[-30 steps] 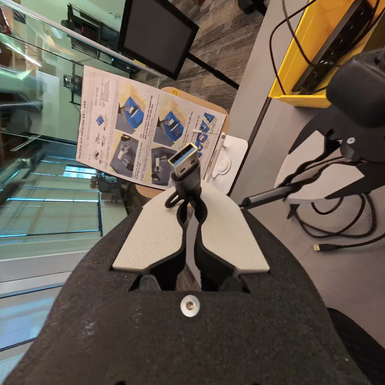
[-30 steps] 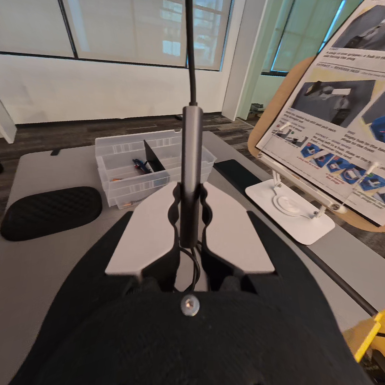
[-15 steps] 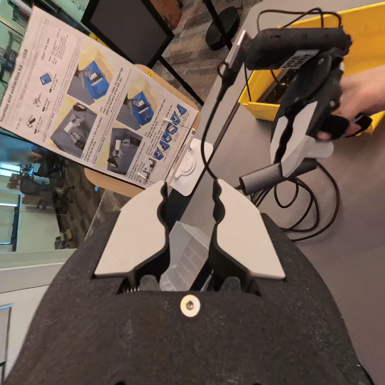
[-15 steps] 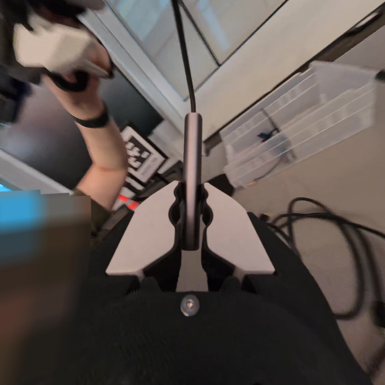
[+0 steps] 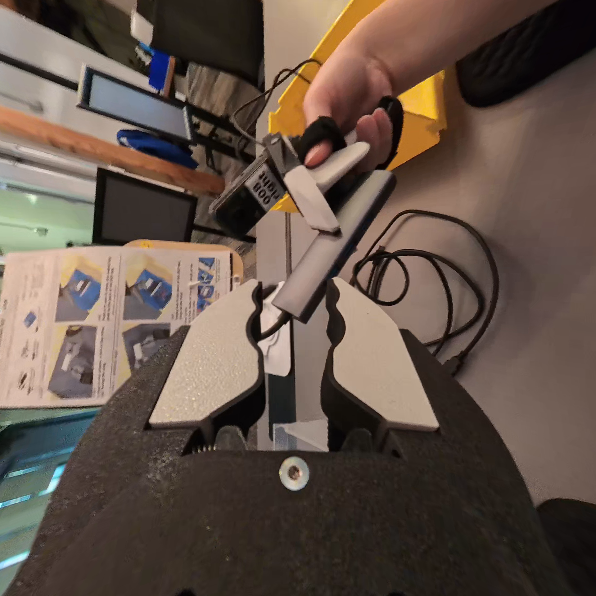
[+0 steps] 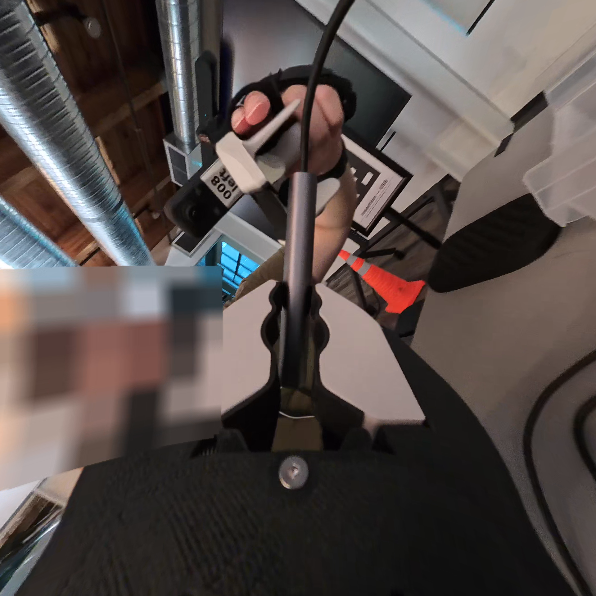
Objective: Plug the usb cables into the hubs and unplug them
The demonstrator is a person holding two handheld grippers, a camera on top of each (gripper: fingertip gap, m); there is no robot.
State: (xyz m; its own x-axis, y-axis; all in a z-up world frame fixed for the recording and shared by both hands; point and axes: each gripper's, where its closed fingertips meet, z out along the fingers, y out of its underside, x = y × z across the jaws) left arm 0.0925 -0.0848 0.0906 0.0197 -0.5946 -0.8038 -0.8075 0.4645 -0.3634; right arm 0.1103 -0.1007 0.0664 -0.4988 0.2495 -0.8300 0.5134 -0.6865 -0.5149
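Observation:
My right gripper is shut on a slim grey USB hub, which points up and away; its black cable leaves the far end. In the left wrist view the same hub hangs at a slant from the right gripper, held by a hand. My left gripper is open, and the hub's cabled end lies between its fingertips without touching them. No plug is in my left gripper. The left gripper also shows in the right wrist view, around the hub's far end.
Loose black cables with a USB plug lie on the grey table. A yellow bin stands behind them. An instruction sheet leans on a stand at left. A clear box and black pad are on the right. The tips of one gripper are about 4 centimetres away from the tips of the other.
One second ago my left gripper held a USB plug; it has let go and stands open. The right gripper has swung the hub round until its end sits between the left fingertips.

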